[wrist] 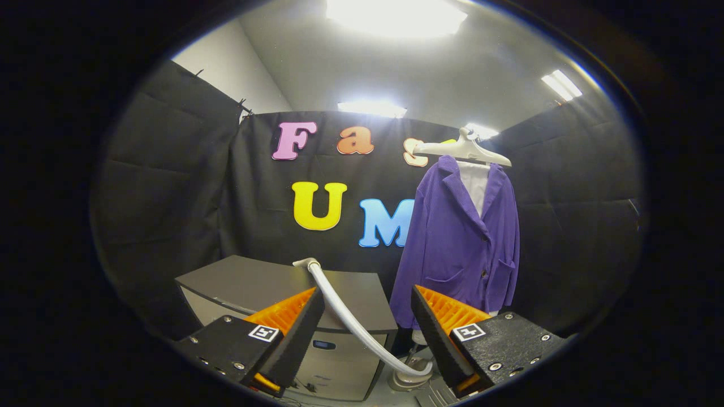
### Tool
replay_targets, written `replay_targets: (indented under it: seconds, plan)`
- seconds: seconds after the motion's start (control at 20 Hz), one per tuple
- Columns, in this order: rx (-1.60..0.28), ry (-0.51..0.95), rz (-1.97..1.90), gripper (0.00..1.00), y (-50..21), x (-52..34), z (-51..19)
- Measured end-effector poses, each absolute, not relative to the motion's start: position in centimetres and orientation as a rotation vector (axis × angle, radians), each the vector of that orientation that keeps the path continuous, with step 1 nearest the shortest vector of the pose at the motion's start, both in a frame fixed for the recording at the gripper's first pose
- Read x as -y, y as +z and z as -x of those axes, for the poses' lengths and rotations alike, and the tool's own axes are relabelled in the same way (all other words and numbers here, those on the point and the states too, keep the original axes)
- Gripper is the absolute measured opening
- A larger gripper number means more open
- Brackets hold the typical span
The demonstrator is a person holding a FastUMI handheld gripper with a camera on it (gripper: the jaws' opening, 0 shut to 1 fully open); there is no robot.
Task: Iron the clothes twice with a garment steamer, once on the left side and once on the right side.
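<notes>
Black cloth walls close the booth around you, under bright ceiling panels. Your gripper (pixel 367 333) hangs with its fingers spread wide apart, holding nothing. Between them runs the pale ribbed steamer hose (pixel 345 311), arching from the top of the grey box-shaped cabinet (pixel 271 282) just ahead on the left and curving down toward what looks like the steamer's base, low between the fingers; the steamer head itself I cannot make out. Beyond the right finger, the purple corduroy jacket (pixel 452 237) hangs over a white shirt on a cream plastic hanger (pixel 464 150), buttoned, front facing you. I judge no ironing has begun: you are at the reaching step. Next, find the steamer handle, close firmly on it, then lift toward the jacket's left side.
</notes>
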State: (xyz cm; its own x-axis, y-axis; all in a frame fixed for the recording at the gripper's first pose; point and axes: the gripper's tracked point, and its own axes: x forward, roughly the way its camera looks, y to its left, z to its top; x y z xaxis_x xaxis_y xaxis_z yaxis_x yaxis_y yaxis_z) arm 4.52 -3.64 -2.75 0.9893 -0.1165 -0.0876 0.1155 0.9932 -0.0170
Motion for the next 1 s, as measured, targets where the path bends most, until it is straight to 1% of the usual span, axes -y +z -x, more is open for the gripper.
replay_targets:
  seconds: [0.45, 0.65, 0.8, 1.0]
  plan:
    - [-0.093, -0.040, -0.014, 0.95, -0.2, 6.2, -4.2]
    - [-0.138, 0.061, 0.040, 0.95, -0.5, 4.9, -5.0]
    - [-0.197, 0.159, 0.025, 0.95, -0.2, 2.5, -7.9]
    - [-0.242, 0.161, 0.009, 0.95, 0.6, 1.3, -14.6]
